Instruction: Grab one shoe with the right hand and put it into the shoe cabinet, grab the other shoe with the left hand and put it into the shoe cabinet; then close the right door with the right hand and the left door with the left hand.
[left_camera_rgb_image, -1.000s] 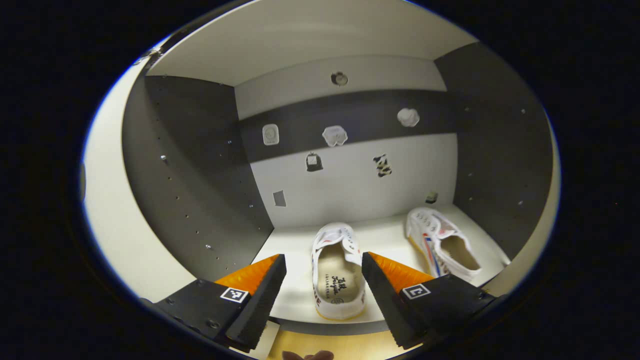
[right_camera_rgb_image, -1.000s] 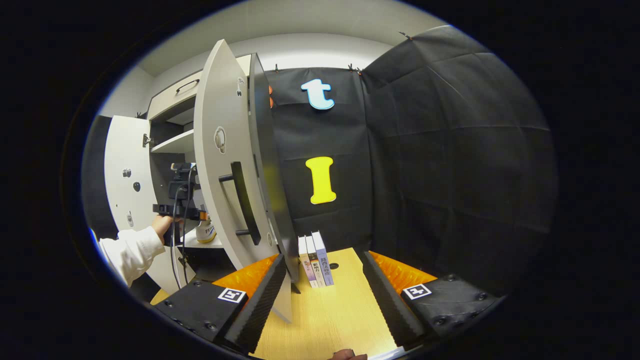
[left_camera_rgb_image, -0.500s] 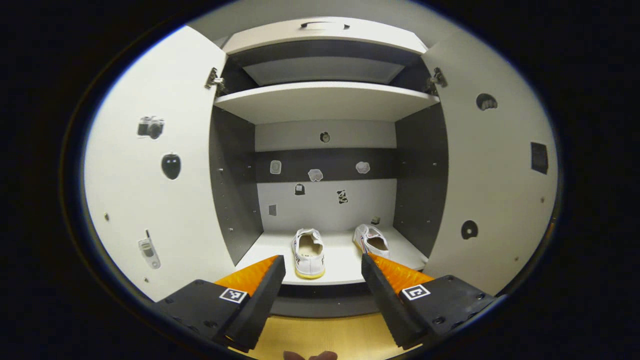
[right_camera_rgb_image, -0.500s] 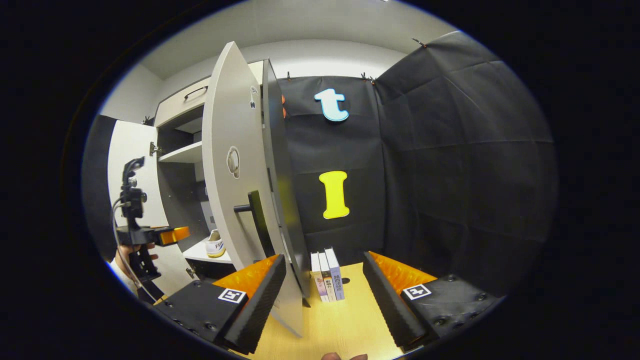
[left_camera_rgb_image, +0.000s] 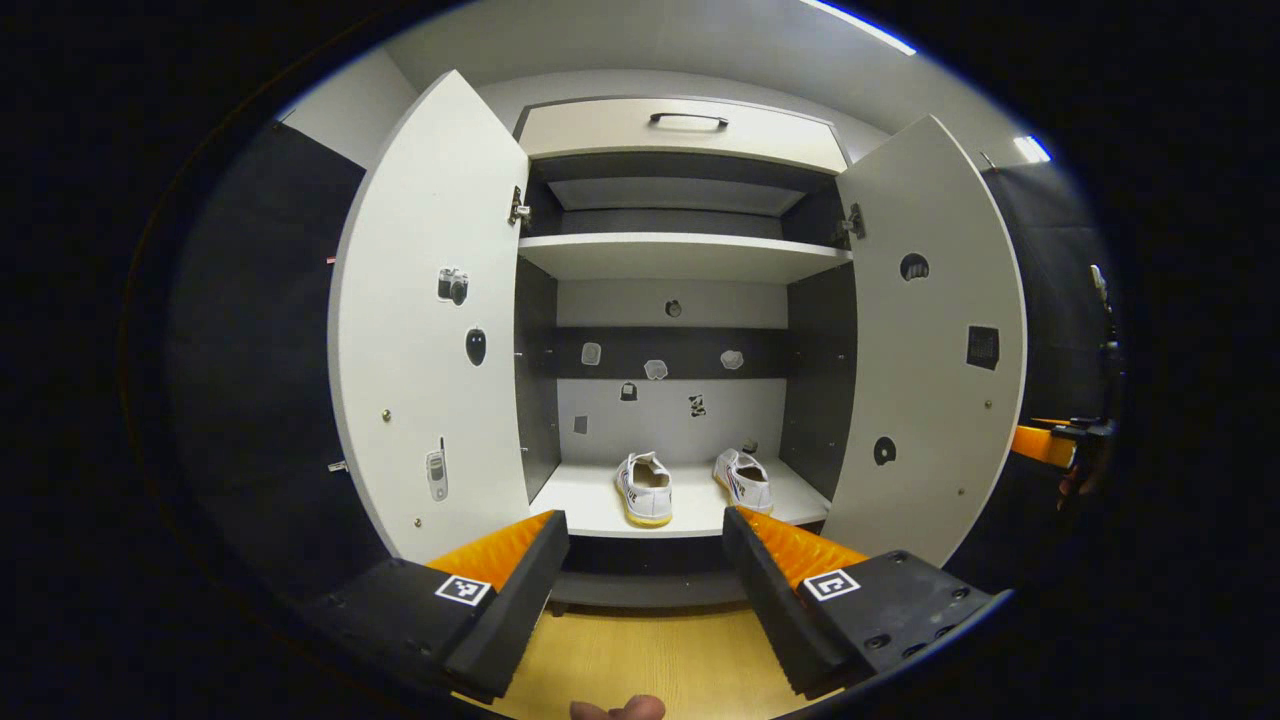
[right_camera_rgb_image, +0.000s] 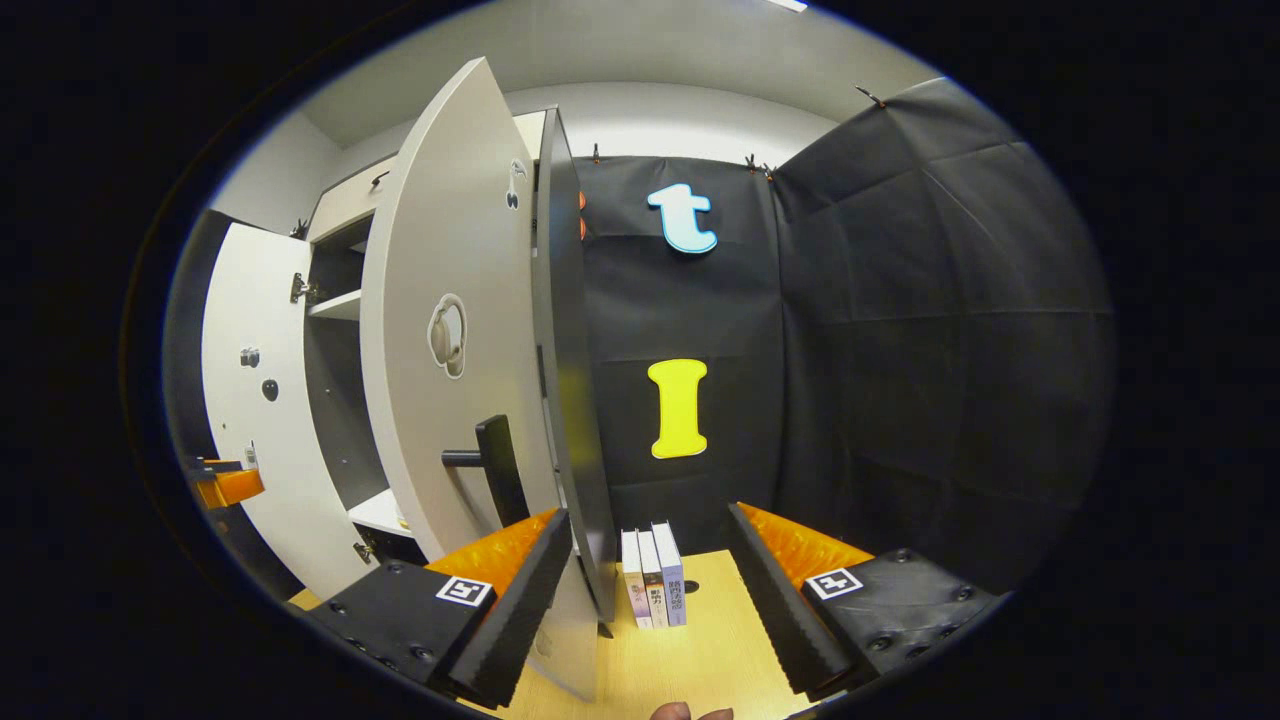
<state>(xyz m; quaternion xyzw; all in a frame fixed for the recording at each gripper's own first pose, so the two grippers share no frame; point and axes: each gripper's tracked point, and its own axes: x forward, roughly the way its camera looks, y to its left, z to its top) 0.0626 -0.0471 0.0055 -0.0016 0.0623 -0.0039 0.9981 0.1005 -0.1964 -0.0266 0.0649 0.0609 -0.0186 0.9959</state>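
Two white shoes stand on the lower shelf (left_camera_rgb_image: 600, 510) of the open shoe cabinet: one shoe (left_camera_rgb_image: 645, 487) in the middle, the other shoe (left_camera_rgb_image: 745, 480) to its right. My left gripper (left_camera_rgb_image: 645, 590) is open and empty, held back from the cabinet front over the wooden floor. The left door (left_camera_rgb_image: 425, 330) and right door (left_camera_rgb_image: 925, 340) both stand wide open. My right gripper (right_camera_rgb_image: 650, 590) is open and empty, just beside the right door's outer face (right_camera_rgb_image: 450, 330), near its dark handle (right_camera_rgb_image: 490, 465). The left gripper (right_camera_rgb_image: 225, 485) shows far off at the left edge of the right gripper view.
Three books (right_camera_rgb_image: 652, 575) stand on the wooden floor (right_camera_rgb_image: 680, 650) against the black wall behind the right door. An upper shelf (left_camera_rgb_image: 680, 255) and a drawer with a handle (left_camera_rgb_image: 685, 120) sit above the shoes. Stickers dot the doors and back panel.
My left gripper has pulled well back out of the cabinet, leaving the shoe on the shelf; both doors now show whole. My right gripper has shifted closer to the right door's handle.
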